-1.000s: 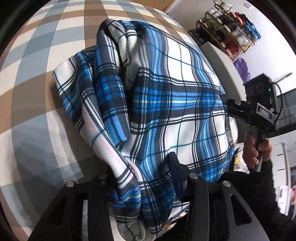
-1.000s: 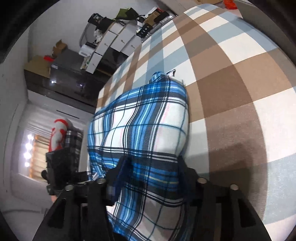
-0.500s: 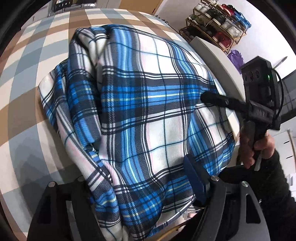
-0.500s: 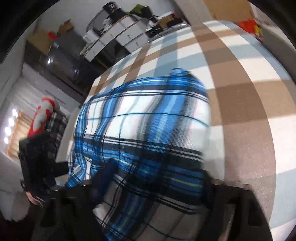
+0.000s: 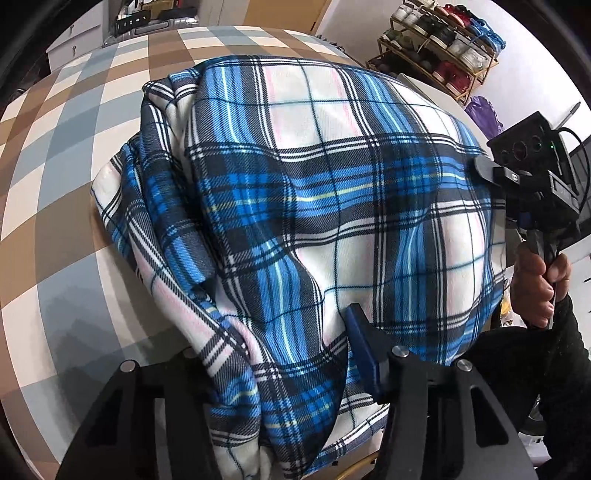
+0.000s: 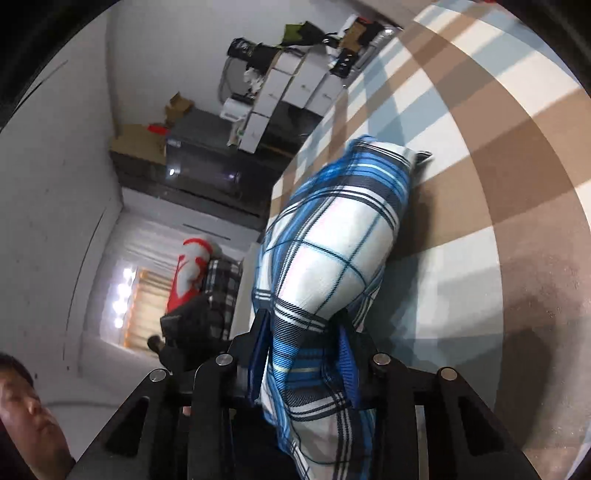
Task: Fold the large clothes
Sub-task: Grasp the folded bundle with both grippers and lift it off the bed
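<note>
A blue, white and black plaid shirt (image 5: 332, 206) is held up off the checked surface (image 5: 55, 206), stretched between both grippers. My left gripper (image 5: 280, 354) is shut on its near edge; the left finger is hidden by cloth. My right gripper (image 6: 304, 343) is shut on another edge of the plaid shirt (image 6: 332, 251), which hangs forward from its fingers. The right gripper also shows in the left wrist view (image 5: 484, 170) at the shirt's right edge, held by a hand.
The brown, white and grey checked surface (image 6: 498, 192) lies under the shirt. A shelf rack (image 5: 443, 33) stands at the back right. White drawers (image 6: 295, 85) and dark cabinets (image 6: 207, 162) stand beyond the surface's far edge.
Both grippers have lifted the shirt higher off the surface. The right gripper has rolled, so the cloth now hangs as a narrow bundle in its view.
</note>
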Motion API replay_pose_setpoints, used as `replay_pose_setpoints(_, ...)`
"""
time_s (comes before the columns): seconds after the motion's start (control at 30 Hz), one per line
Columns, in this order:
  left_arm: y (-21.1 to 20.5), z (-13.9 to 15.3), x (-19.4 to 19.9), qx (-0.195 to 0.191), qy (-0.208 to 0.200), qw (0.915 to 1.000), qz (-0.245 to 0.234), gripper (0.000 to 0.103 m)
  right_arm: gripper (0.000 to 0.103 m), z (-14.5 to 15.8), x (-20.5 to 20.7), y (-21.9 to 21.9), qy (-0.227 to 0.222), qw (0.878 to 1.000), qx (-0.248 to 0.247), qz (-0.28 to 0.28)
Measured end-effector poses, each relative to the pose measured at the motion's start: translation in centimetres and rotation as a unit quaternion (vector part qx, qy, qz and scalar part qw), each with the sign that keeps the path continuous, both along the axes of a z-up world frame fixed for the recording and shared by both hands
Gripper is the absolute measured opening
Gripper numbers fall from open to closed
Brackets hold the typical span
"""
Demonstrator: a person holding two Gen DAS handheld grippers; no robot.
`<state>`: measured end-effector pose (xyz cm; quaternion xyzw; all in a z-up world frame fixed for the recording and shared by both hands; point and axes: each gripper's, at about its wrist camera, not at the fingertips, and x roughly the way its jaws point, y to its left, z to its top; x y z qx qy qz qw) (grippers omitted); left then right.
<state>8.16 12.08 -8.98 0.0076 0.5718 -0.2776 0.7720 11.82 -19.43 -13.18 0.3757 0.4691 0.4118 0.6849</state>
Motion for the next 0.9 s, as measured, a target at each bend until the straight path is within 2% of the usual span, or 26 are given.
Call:
replay_pose_setpoints(0.1, 0.2, 0.0, 0.1, -0.006, 0.004, 1.0, 0.002, 0.049, 0.052, -0.9, 0.4, 0.8, 0.013, 0.999, -0.046, 0.0)
replay_pose_setpoints(0.2, 1.0, 0.0, 0.3, -0.025, 0.012, 0.9996, 0.009, 0.049, 0.057, -1.8, 0.9, 1.3, 0.029, 0.998, -0.049, 0.008)
replay_pose_setpoints(0.23, 1.2, 0.0, 0.4, -0.034, 0.016, 0.9992, 0.012, 0.049, 0.063, -1.9, 1.0, 1.3, 0.033, 0.998, -0.045, 0.009)
replay_pose_setpoints(0.27, 1.8, -0.2, 0.5, -0.041, 0.019, 0.9989, 0.015, 0.049, 0.062, -2.2, 1.3, 1.6, 0.043, 0.998, -0.044, 0.012)
replay_pose_setpoints(0.4, 3.0, -0.2, 0.6, -0.063, 0.032, 0.9971, 0.028, 0.049, 0.063, -1.6, 1.5, 3.1, 0.029, 0.996, -0.087, 0.018)
replay_pose_setpoints(0.43, 3.3, -0.2, 0.7, -0.07, 0.035, 0.9965, 0.029, 0.049, 0.058, -1.5, 1.4, 3.2, 0.027, 0.995, -0.095, 0.016)
replay_pose_setpoints(0.47, 3.5, -0.2, 0.7, -0.075, 0.039, 0.9959, 0.031, 0.049, 0.045, -1.5, 1.3, 3.0, 0.024, 0.994, -0.103, 0.013)
replay_pose_setpoints(0.5, 3.7, -0.2, 0.7, -0.08, 0.042, 0.9954, 0.033, 0.049, 0.04, -1.4, 1.1, 2.9, 0.018, 0.994, -0.109, 0.01)
replay_pose_setpoints(0.57, 4.1, -0.2, 0.5, -0.084, 0.043, 0.9948, 0.039, 0.041, 0.029, -0.8, 0.6, 2.4, 0.001, 0.994, -0.112, 0.006)
replay_pose_setpoints(0.6, 4.2, -0.2, 0.4, -0.083, 0.039, 0.995, 0.04, 0.029, 0.028, -0.3, 0.2, 2.3, -0.012, 0.993, -0.119, 0.004)
replay_pose_setpoints(0.67, 4.7, -0.1, 0.2, -0.098, 0.04, 0.993, 0.051, 0.026, 0.023, 0.8, -0.5, 2.3, -0.041, 0.99, -0.137, 0.001)
replay_pose_setpoints(0.77, 5.0, 0.1, -0.1, -0.101, 0.035, 0.9924, 0.061, 0.024, 0.02, 2.9, -1.5, 2.8, -0.085, 0.985, -0.149, -0.005)
replay_pose_setpoints(0.9, 4.9, 0.7, -0.3, -0.108, 0.024, 0.9919, 0.064, 0.021, 0.019, 4.4, -2.1, 2.4, -0.099, 0.986, -0.13, -0.011)
